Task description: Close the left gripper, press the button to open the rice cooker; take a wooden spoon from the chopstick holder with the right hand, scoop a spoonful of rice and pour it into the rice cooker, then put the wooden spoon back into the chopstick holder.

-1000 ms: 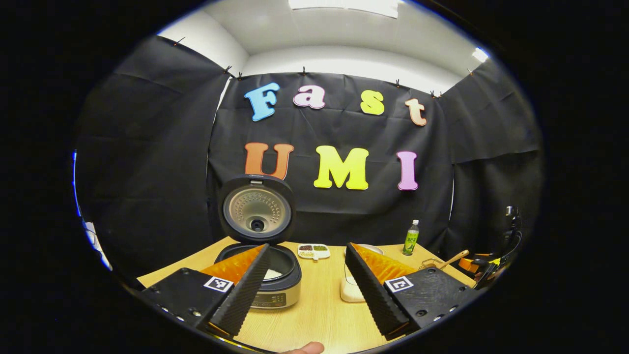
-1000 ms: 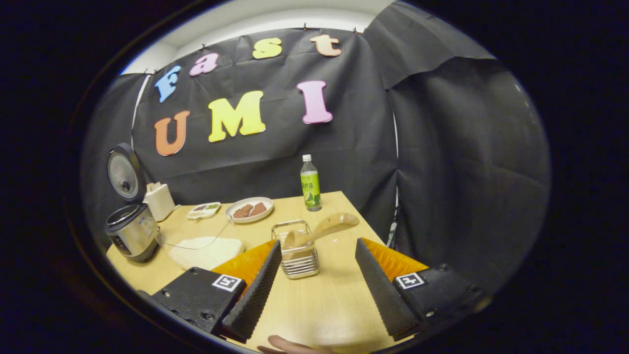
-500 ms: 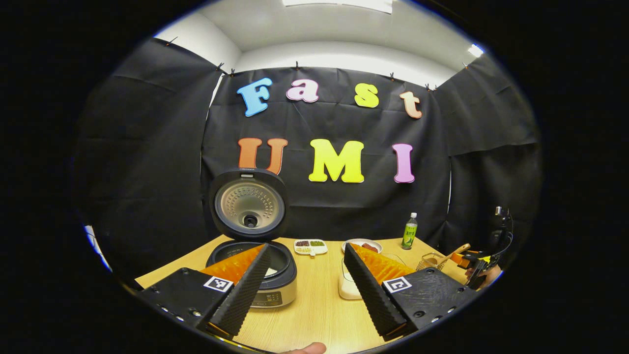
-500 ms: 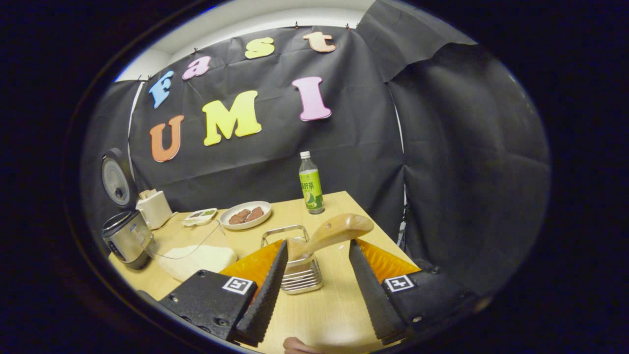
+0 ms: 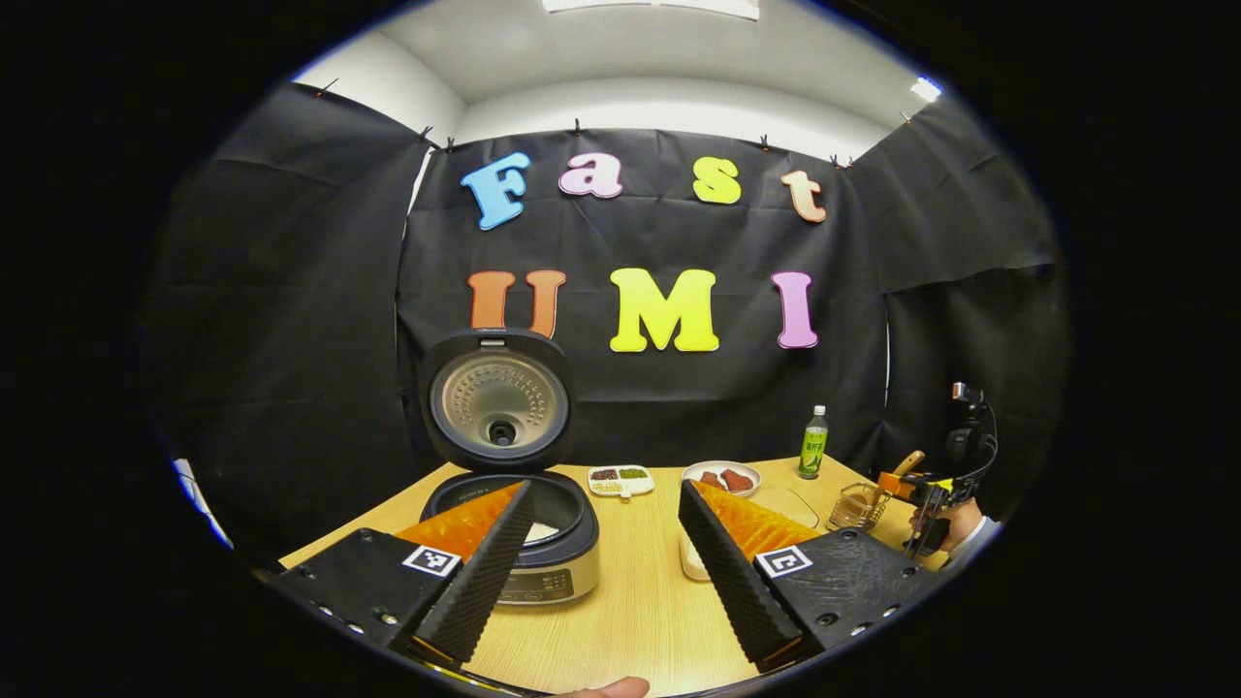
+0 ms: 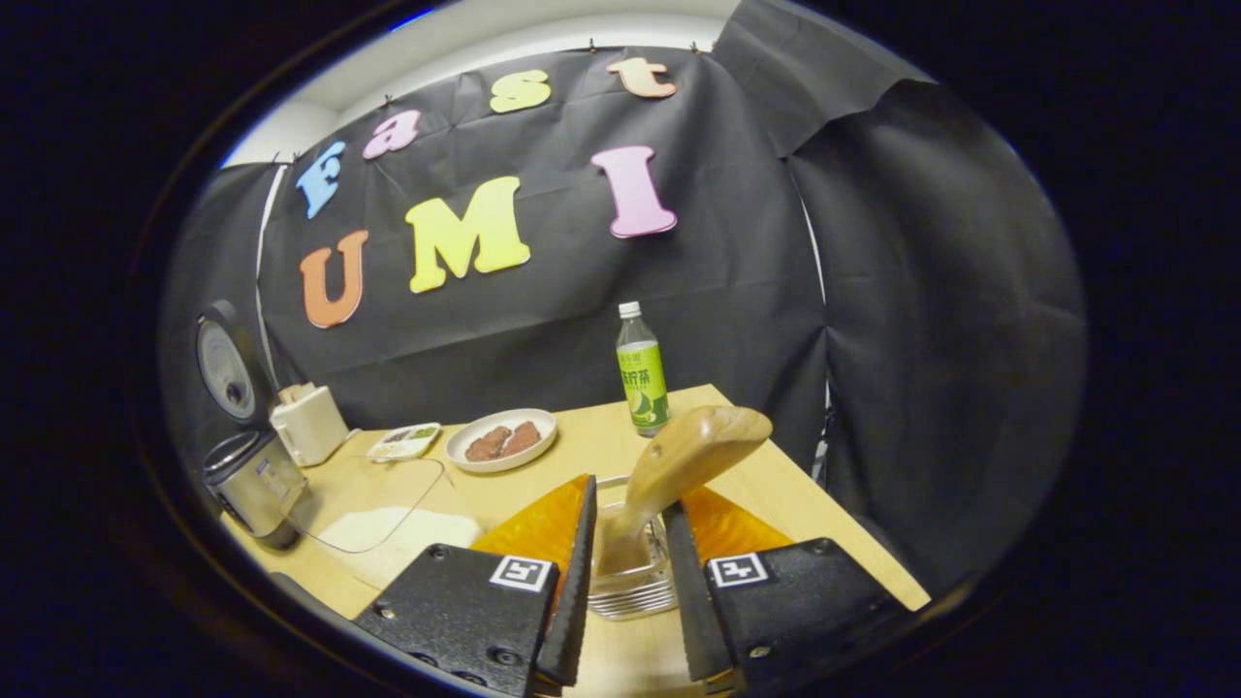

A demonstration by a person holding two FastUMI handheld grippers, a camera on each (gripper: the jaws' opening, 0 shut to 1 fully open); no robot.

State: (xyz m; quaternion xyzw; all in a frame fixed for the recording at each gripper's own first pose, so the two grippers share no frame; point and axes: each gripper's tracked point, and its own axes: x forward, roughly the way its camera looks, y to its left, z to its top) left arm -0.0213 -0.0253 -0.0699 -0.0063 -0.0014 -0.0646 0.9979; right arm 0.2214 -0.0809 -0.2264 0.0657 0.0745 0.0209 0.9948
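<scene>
Right tool [image 6: 625,572] clamped on wooden spoon [image 6: 679,465] in chopstick holder [image 6: 635,591]; left tool [image 5: 606,543] apart, rice cooker [image 5: 519,528] open

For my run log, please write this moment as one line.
stage: taking spoon | rice cooker: lid open | right gripper: closing around wooden spoon in chopstick holder, contact unclear | left gripper: open, idle

My left gripper [image 5: 606,553] hangs with its fingers spread wide above the wooden table [image 5: 630,620]. Ahead on my left stands the rice cooker [image 5: 519,528], lid [image 5: 499,399] upright. Far right, my right gripper [image 5: 916,490] is at the chopstick holder [image 5: 858,504], by the wooden spoon [image 5: 909,463].
</scene>
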